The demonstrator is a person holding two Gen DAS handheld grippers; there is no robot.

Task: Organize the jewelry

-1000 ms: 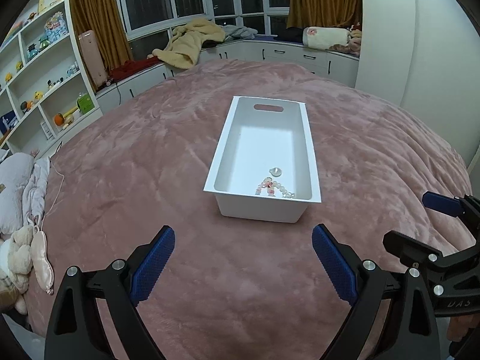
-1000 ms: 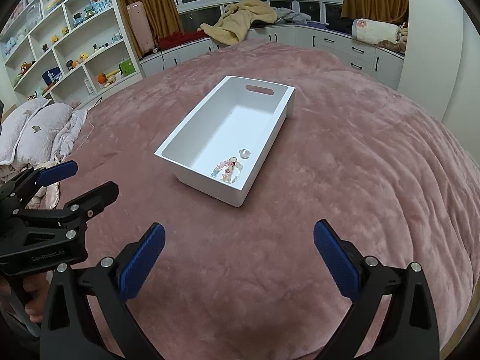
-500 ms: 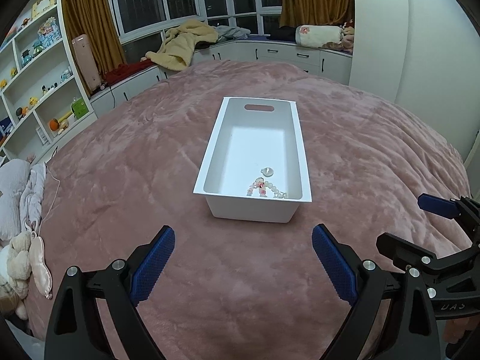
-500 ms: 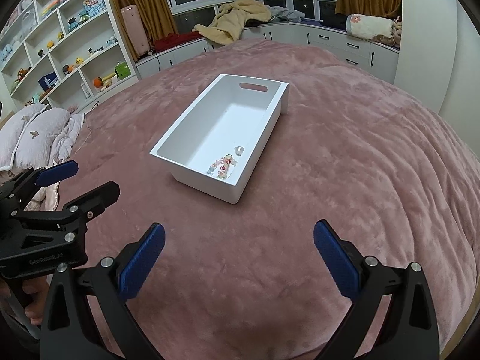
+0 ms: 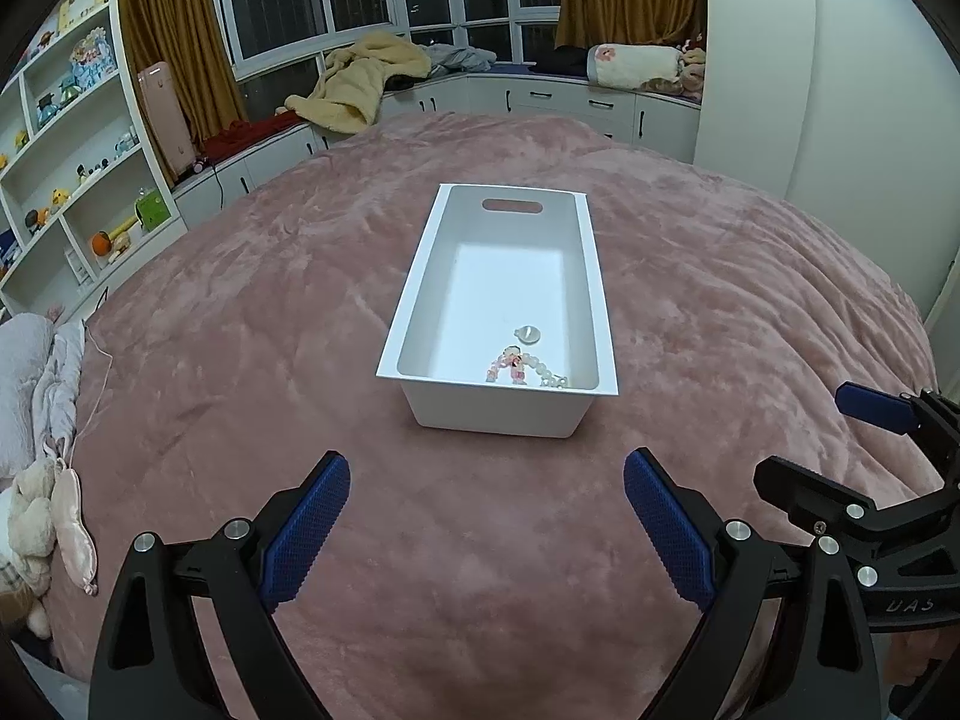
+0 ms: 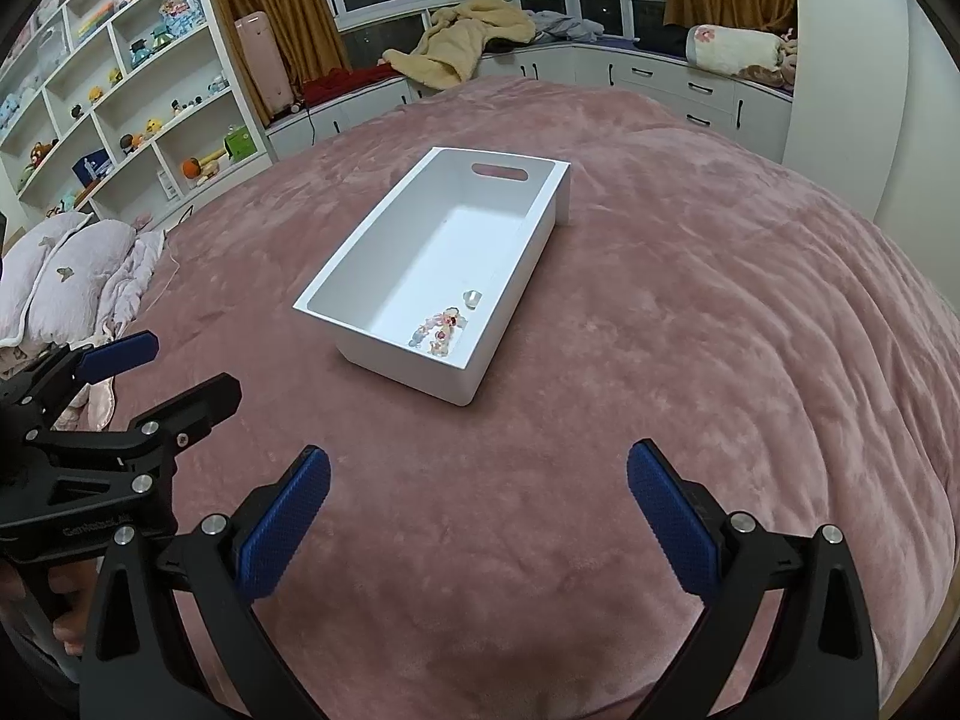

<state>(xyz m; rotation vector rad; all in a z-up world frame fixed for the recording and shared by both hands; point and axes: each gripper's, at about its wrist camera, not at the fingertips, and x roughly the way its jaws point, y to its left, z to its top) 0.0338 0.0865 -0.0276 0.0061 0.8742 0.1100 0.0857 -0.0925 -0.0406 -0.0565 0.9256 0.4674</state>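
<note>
White bin is sitting mid-bed on the pink blanket; beaded bracelet and ring are lying at its near end. Left claw and right claw are hovering released, short of the bin's near rim, bare blanket between.

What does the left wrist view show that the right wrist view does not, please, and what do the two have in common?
Only the left wrist view shows the right gripper from its side, at the right edge, open, and a stuffed toy at the bed's left edge. Only the right wrist view shows the left gripper from its side, open, and the bin's outer right wall. Both show the white bin on the pink blanket, with a beaded bracelet and a small round piece at the bin's near end.
</note>
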